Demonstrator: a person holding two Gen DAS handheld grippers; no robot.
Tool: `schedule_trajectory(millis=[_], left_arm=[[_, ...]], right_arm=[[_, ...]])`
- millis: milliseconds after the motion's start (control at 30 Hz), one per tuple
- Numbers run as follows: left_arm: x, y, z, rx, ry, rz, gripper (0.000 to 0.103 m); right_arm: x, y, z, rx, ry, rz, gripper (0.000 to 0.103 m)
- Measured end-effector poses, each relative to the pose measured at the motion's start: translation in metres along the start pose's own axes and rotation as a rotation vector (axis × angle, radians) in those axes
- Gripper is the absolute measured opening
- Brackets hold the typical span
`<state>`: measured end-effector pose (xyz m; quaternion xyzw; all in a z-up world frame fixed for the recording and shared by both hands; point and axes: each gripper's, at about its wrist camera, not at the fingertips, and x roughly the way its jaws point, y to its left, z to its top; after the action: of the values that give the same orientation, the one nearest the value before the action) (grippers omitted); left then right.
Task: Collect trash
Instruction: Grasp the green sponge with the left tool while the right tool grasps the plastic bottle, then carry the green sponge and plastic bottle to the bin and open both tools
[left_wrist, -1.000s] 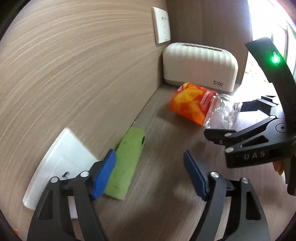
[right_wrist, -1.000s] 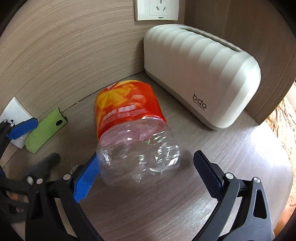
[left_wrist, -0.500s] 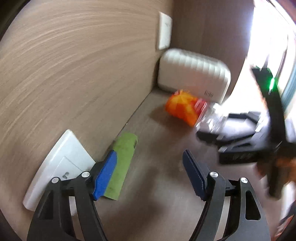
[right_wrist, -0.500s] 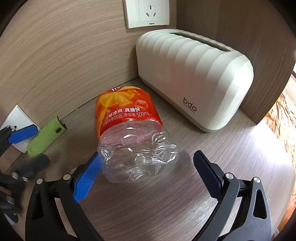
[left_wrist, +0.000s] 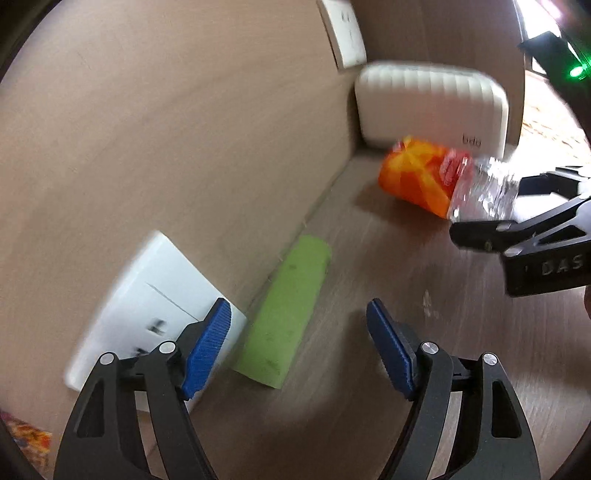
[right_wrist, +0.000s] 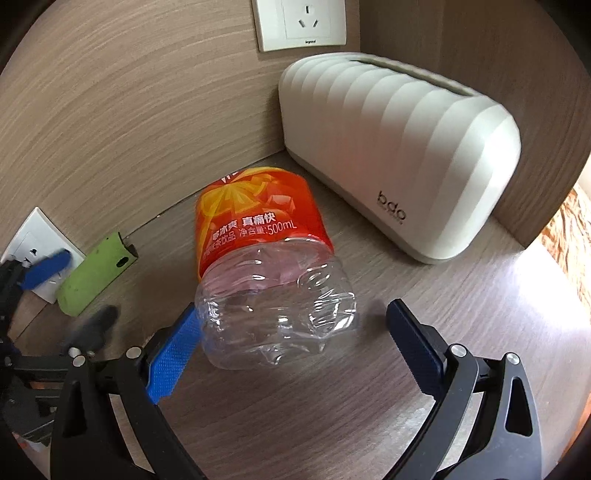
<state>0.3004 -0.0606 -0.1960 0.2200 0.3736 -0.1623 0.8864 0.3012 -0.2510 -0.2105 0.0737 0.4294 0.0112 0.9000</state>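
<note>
The ribbed white box (right_wrist: 399, 155) stands far right in the corner. My right gripper (right_wrist: 291, 343) is spread wide around the crushed bottle (right_wrist: 269, 273), which lies on its side on the shelf (right_wrist: 369, 406), so that I judge the clear base fits between the pads. My left gripper (left_wrist: 299, 350), also spread and empty, faces the green wrapper (left_wrist: 288, 310) lying by the wall.

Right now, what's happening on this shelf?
A person with two handheld grippers is collecting trash in a wood-panelled corner. The right gripper is open, straddling the clear base of a crushed plastic bottle that lies on its side by the white tissue box; the left pad looks at or against the bottle, the right pad is apart from it. The left gripper is open too, pointed at a flat green wrapper lying along the wall. Nothing is gripped yet.
</note>
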Motion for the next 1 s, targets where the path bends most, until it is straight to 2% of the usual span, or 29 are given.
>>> schedule_trajectory(millis=[67, 133, 267, 333, 367, 433, 500, 600, 667, 733, 800, 833, 1000], left_arm=[[0.005, 0.0, 0.005, -0.014, 0.014, -0.051, 0.074], [0.007, -0.002, 0.008, -0.006, 0.035, -0.097, 0.079], [0.006, -0.001, 0.007, 0.004, 0.052, -0.147, 0.079], [-0.005, 0.011, -0.008, -0.042, 0.09, -0.282, 0.075], [-0.003, 0.01, -0.011, -0.045, 0.103, -0.3, 0.074], [-0.005, 0.007, -0.018, -0.039, 0.068, -0.247, 0.076], [-0.004, 0.012, -0.019, -0.078, 0.044, -0.181, 0.076], [0.005, 0.023, -0.018, -0.142, 0.05, -0.171, 0.075], [0.013, 0.018, -0.011, -0.144, 0.041, -0.185, 0.063], [0.005, 0.027, -0.018, -0.151, 0.034, -0.2, 0.048], [0.007, 0.026, -0.019, -0.149, 0.027, -0.203, 0.035], [0.007, 0.025, -0.017, -0.15, 0.027, -0.205, 0.025], [-0.014, 0.02, -0.023, -0.142, 0.041, -0.199, 0.025]], right_arm=[[0.001, 0.001, 0.0, -0.006, 0.002, 0.005, 0.098], [0.0, 0.001, 0.001, 0.0, 0.006, 0.02, 0.098], [-0.001, -0.002, 0.002, 0.004, 0.005, 0.027, 0.098], [-0.002, -0.004, 0.002, 0.005, 0.006, 0.024, 0.098], [-0.002, -0.005, 0.003, 0.005, 0.006, 0.022, 0.098], [-0.003, -0.007, 0.004, 0.002, 0.004, 0.014, 0.098], [-0.004, -0.012, 0.003, -0.001, 0.002, 0.006, 0.098], [-0.004, -0.011, 0.002, -0.01, -0.002, -0.009, 0.098], [-0.001, -0.003, -0.002, -0.017, -0.01, -0.022, 0.095], [0.002, 0.005, -0.007, -0.047, -0.027, -0.046, 0.074], [0.003, 0.011, -0.007, -0.072, -0.026, -0.033, 0.073], [0.003, 0.014, -0.008, -0.08, -0.024, -0.026, 0.073], [-0.016, 0.013, -0.018, -0.053, -0.046, 0.007, 0.073]])
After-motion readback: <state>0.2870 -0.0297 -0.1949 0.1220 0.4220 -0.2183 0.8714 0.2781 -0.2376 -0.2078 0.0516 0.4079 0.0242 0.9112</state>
